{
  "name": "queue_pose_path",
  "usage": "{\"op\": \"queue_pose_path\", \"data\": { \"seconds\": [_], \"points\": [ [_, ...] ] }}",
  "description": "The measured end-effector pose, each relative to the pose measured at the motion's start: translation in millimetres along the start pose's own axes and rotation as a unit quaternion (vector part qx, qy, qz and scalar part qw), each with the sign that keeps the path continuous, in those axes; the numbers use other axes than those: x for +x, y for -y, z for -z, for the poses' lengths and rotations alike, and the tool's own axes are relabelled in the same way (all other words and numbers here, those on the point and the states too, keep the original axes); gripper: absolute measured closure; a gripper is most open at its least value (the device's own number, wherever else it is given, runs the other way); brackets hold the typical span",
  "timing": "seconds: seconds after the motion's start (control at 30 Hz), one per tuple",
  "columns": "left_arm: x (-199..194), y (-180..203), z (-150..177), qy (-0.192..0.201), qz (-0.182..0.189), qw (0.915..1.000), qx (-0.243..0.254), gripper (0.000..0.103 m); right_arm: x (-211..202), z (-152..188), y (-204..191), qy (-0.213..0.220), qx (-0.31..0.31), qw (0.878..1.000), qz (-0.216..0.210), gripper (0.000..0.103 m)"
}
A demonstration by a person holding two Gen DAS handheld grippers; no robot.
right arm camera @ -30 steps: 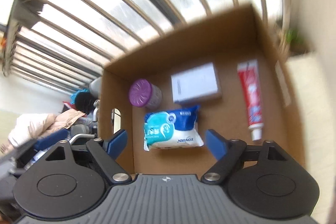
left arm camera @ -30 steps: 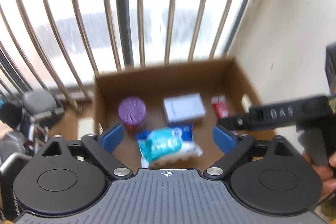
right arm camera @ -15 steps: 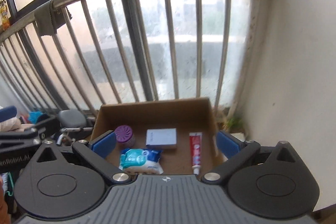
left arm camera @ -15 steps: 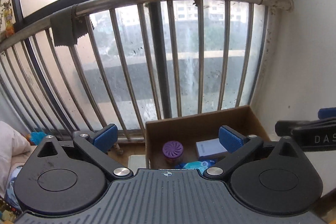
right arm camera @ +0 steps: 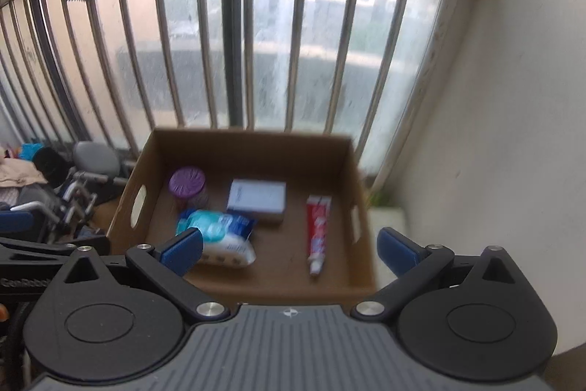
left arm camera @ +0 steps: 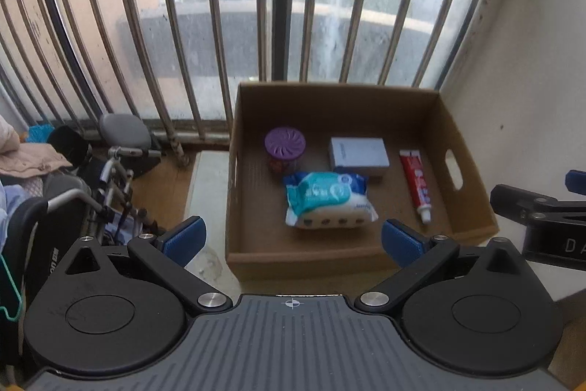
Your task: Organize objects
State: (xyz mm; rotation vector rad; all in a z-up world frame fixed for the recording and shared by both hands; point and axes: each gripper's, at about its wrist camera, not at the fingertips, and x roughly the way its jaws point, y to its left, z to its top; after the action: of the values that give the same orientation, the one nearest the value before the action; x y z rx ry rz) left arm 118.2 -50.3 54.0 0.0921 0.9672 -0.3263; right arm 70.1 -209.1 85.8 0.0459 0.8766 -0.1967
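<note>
With both grippers' fingers [left arm camera: 183,239] spread empty above the cardboard box [left arm camera: 468,149], risk of clipping its wall on descent.

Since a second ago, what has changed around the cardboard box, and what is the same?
Both grippers have pulled back from over the cardboard box, which now looks smaller and farther off. The right gripper has just been opening its jaws, with nothing between them; the left gripper is open and empty too. The purple jar, white box, wipes pack and toothpaste tube lie where they were.
</note>
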Motion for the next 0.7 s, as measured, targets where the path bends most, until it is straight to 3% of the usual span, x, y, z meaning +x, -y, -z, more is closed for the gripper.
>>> {"op": "queue_pose_path", "data": {
  "seconds": [0.1,0.3,0.7],
  "points": [
    [22,4,16,-0.034,0.015,0.9993,0.003,0.001,20,19,5,-0.036,0.028,0.999,-0.030,0.000],
    [42,16,32,-0.059,0.002,0.9981,0.019,0.001,50,48,21,-0.080,0.065,0.994,-0.045,0.000],
    [58,30,22,-0.065,-0.026,0.9963,0.050,0.001,79,56,29,-0.093,0.040,0.994,-0.037,0.000]
  ]
}}
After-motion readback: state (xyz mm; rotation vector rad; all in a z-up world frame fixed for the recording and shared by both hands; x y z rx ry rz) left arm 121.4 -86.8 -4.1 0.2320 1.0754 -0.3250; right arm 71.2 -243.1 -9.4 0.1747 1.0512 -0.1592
